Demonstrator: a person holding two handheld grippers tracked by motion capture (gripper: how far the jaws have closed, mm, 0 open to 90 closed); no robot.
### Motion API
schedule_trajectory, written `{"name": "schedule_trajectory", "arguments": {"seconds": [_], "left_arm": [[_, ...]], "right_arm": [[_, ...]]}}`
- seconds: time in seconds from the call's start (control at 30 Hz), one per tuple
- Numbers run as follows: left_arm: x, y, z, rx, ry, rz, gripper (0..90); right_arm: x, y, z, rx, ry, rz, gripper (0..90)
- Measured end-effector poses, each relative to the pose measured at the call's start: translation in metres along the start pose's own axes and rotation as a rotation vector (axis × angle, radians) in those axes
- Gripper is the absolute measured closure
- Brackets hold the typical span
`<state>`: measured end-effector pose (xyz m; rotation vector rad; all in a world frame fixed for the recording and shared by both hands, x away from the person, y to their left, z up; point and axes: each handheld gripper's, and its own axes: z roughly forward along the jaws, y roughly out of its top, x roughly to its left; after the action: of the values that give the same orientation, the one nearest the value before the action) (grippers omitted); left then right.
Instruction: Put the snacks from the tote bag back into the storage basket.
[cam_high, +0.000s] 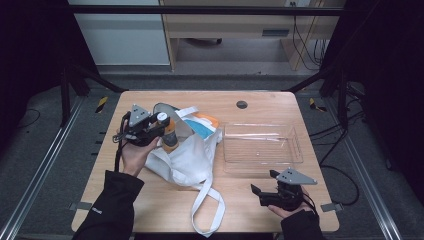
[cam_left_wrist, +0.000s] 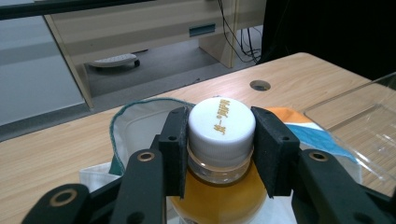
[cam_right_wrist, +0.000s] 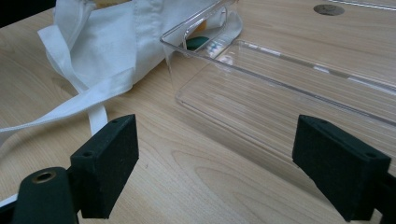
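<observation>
My left gripper (cam_high: 159, 126) is shut on a bottle of orange drink (cam_high: 169, 134) at its white cap and neck, over the open mouth of a white cloth bag (cam_high: 187, 152). In the left gripper view both black pads clamp the white cap (cam_left_wrist: 222, 123) of the bottle (cam_left_wrist: 219, 200), with the bag's green-edged rim (cam_left_wrist: 140, 112) behind. An orange and blue packet (cam_high: 202, 124) shows inside the bag. My right gripper (cam_high: 263, 187) rests near the table's front right corner, jaws wide open and empty; its pads (cam_right_wrist: 109, 158) frame bare wood.
A clear plastic tray (cam_high: 260, 145) stands right of the bag, its near corner (cam_right_wrist: 177, 60) close ahead of the right gripper. The bag's long strap (cam_high: 207, 205) trails toward the front edge. A round cable hole (cam_high: 242, 104) sits at the table's back.
</observation>
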<state>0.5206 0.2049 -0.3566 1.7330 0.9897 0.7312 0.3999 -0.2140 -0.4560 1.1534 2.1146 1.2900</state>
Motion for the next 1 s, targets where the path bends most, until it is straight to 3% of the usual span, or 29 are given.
{"name": "schedule_trajectory", "arguments": {"seconds": [0.33, 0.57, 1.0], "left_arm": [[-0.004, 0.011, -0.019, -0.019, -0.041, -0.017, 58.5], [-0.013, 0.017, -0.029, -0.023, -0.059, 0.013, 58.6], [-0.023, 0.024, -0.04, -0.045, -0.106, 0.026, 58.6]], "right_arm": [[0.001, 0.0, 0.0, 0.003, 0.0, -0.003, 14.7], [0.001, 0.0, 0.0, 0.005, 0.0, -0.004, 14.7], [0.001, -0.001, 0.001, 0.004, 0.003, -0.01, 14.6]]}}
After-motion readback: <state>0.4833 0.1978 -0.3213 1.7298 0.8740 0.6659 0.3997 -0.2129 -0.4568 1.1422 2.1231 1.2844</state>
